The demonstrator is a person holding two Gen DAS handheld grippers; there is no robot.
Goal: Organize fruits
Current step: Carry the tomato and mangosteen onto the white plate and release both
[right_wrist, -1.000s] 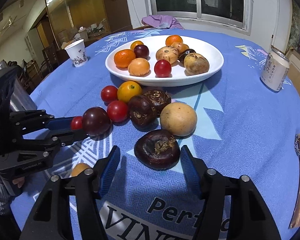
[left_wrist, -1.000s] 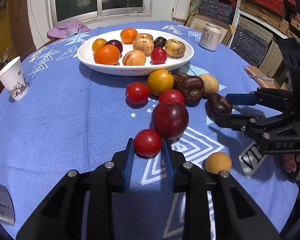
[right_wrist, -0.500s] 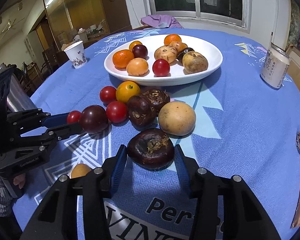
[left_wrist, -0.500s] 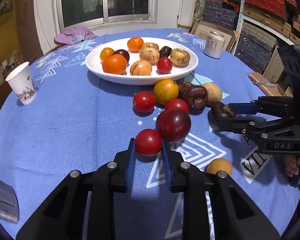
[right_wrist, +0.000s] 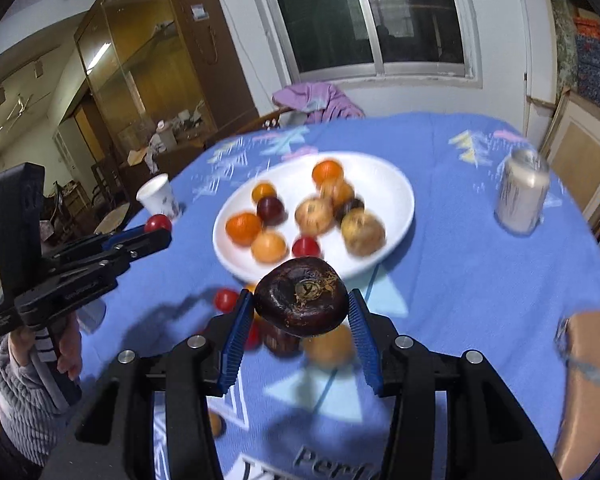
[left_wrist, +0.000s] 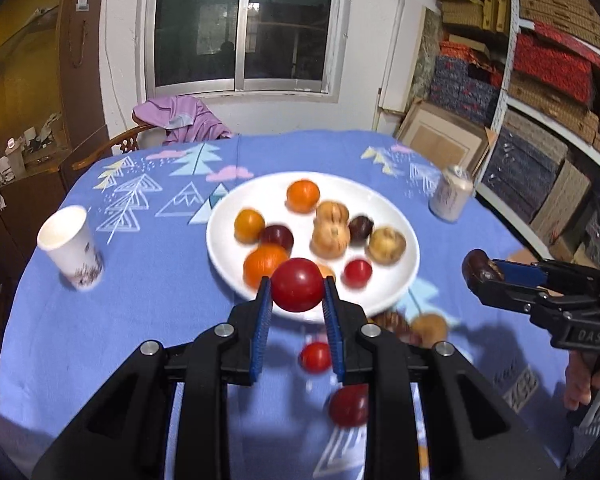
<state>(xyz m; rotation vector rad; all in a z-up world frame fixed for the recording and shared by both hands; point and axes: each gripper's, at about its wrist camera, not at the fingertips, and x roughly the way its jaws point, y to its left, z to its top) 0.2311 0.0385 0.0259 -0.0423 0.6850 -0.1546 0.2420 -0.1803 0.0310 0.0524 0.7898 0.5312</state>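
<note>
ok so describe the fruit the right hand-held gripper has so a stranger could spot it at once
Start at the white plate of fruit on the blue tablecloth. In front of its near rim, the right hand-held gripper holds a dark fruit up off the cloth between blue pads. It is the squat, wrinkled, almost black one with a tan stem scar, unlike the smooth red and orange fruit around it.

The plate (left_wrist: pixel 220 248) and its fruit are smeared by motion blur in both views. An orange fruit (left_wrist: pixel 326 271) is largely hidden behind the red fruit (left_wrist: pixel 297 285). Loose fruits (right_wrist: pixel 328 346) on the tabletop (right_wrist: pixel 480 280) are blurred and partly covered by the dark fruit (right_wrist: pixel 302 303). The can (right_wrist: pixel 522 196) lettering cannot be read.
</note>
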